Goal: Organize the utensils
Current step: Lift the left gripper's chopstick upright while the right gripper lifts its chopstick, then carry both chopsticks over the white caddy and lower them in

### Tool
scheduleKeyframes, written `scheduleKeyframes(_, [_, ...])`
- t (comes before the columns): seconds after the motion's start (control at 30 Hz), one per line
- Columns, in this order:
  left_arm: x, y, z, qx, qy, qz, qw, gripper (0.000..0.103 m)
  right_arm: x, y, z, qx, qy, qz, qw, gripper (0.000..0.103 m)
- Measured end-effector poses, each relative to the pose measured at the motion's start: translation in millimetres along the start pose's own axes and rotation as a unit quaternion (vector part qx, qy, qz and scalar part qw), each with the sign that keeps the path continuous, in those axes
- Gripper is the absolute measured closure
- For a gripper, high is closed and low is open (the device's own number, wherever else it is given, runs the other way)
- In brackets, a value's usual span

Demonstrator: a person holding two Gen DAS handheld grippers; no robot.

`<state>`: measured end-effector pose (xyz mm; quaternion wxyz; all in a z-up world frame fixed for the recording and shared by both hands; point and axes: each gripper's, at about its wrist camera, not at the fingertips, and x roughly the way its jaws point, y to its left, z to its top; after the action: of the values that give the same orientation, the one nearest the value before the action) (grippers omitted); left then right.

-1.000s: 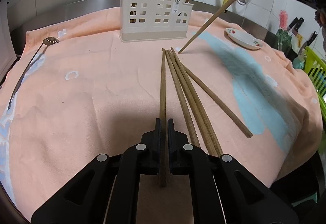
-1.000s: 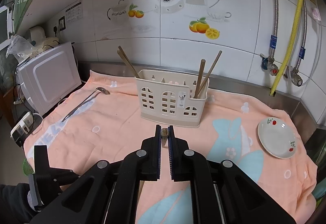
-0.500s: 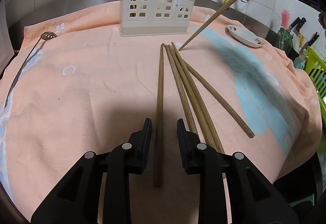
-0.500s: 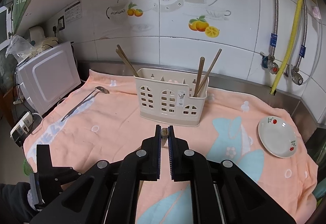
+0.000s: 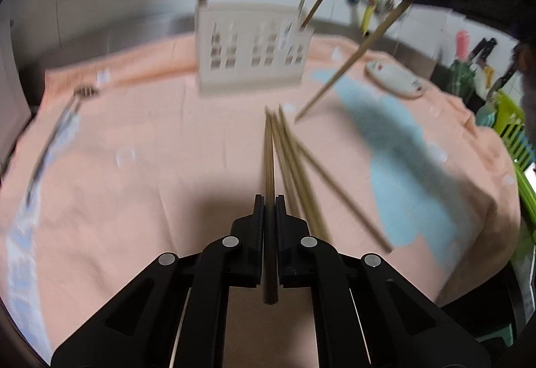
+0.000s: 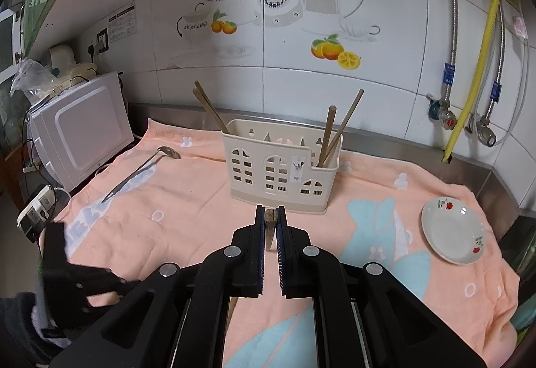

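Chopsticks (image 5: 294, 167) lie in a loose fan on the peach towel (image 5: 134, 200), near the middle of the left wrist view, their far tips gathered toward 12 o'clock below the cream utensil holder (image 5: 251, 53). At 9 o'clock on the towel rests a long metal skimmer (image 5: 53, 140). The left gripper (image 5: 269, 207) sits at 6 o'clock, its fingers clamped narrow on one chopstick (image 5: 269, 150) that runs straight up toward the holder — the picture is blurred. In the holder's left end stand two chopsticks (image 6: 209, 106), and two more (image 6: 335, 130) lean in its right compartment. Toward 2 o'clock a small white plate (image 5: 395, 81) sits on the towel. The right gripper (image 6: 269, 217) holds its fingers nearly closed on another chopstick (image 5: 351, 56) — from the left camera it slants down from 1 o'clock, its tip just above the towel.
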<state>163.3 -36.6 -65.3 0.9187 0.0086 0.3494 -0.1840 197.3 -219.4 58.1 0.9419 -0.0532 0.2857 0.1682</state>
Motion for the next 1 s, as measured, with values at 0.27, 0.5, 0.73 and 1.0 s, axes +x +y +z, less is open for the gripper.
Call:
scheduleKeyframes(0.27, [-25.7, -4.5, 47.1, 0.02, -0.049, -0.028, 0.9982, 0.098, 1.1, -1.8, 14.6, -0.008, -0.002, 0.002, 1.0, 0.096])
scheduleKeyframes(0.5, [-25.7, -7.0, 76.8, 0.036, -0.053, -0.025, 0.9977, 0.098, 5.6, -3.4, 31.0, -0.02, 0.002, 0.005, 1.0, 0.096])
scheduleKeyframes(0.73, [-29.0, -12.5, 120.6, 0.068, -0.066, -0.009, 0.9954, 0.098, 2.3, -13.6, 78.0, -0.023, -0.024, 0.004, 0.999, 0.096])
scheduleKeyframes(1.0, [-53.2, -14.9, 180.2, 0.078, -0.12, 0.003, 0.9897, 0.098, 0.3, -27.9, 136.5, -0.011, -0.06, -0.003, 0.998, 0.097])
